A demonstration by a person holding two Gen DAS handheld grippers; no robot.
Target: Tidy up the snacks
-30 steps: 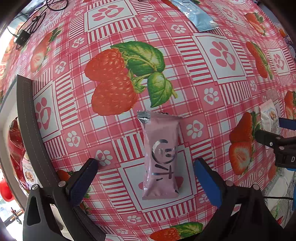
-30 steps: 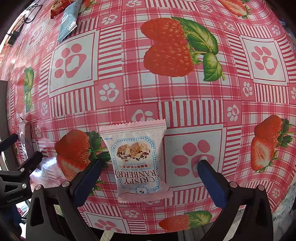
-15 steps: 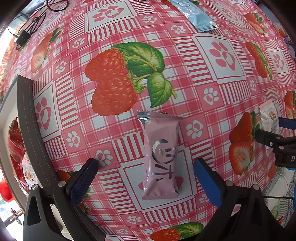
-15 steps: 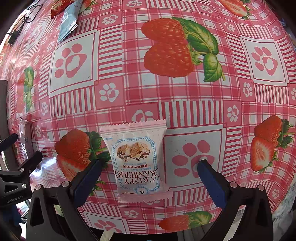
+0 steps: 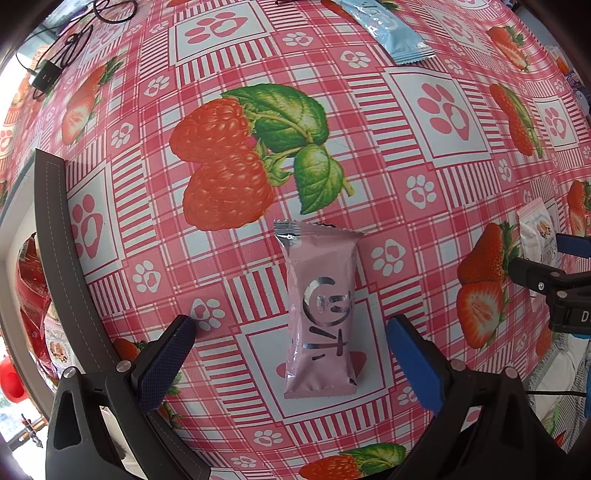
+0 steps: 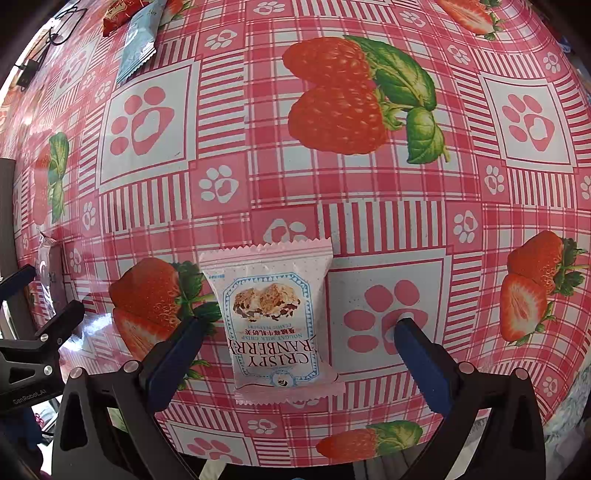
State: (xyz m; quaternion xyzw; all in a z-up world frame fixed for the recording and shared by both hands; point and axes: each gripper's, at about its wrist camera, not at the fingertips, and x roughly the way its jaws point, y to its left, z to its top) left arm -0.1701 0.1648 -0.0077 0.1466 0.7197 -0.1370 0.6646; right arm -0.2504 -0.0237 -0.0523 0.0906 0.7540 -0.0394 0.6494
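Note:
A pink snack bar wrapper (image 5: 320, 314) lies flat on the strawberry tablecloth, between the fingers of my left gripper (image 5: 291, 341), which is open with its pads apart on either side. A white "Crispy Cranberry" packet (image 6: 271, 321) lies between the fingers of my right gripper (image 6: 297, 338), also open and not touching it. The packet shows at the right edge of the left wrist view (image 5: 537, 236), and the pink bar at the left edge of the right wrist view (image 6: 46, 266).
A light blue snack packet (image 5: 388, 29) lies at the far side of the table; it also shows in the right wrist view (image 6: 138, 40) beside a red packet (image 6: 118, 11). A dark-rimmed container (image 5: 55, 229) with red snack bags (image 5: 31, 295) stands at the left. Cables (image 5: 66, 44) lie far left.

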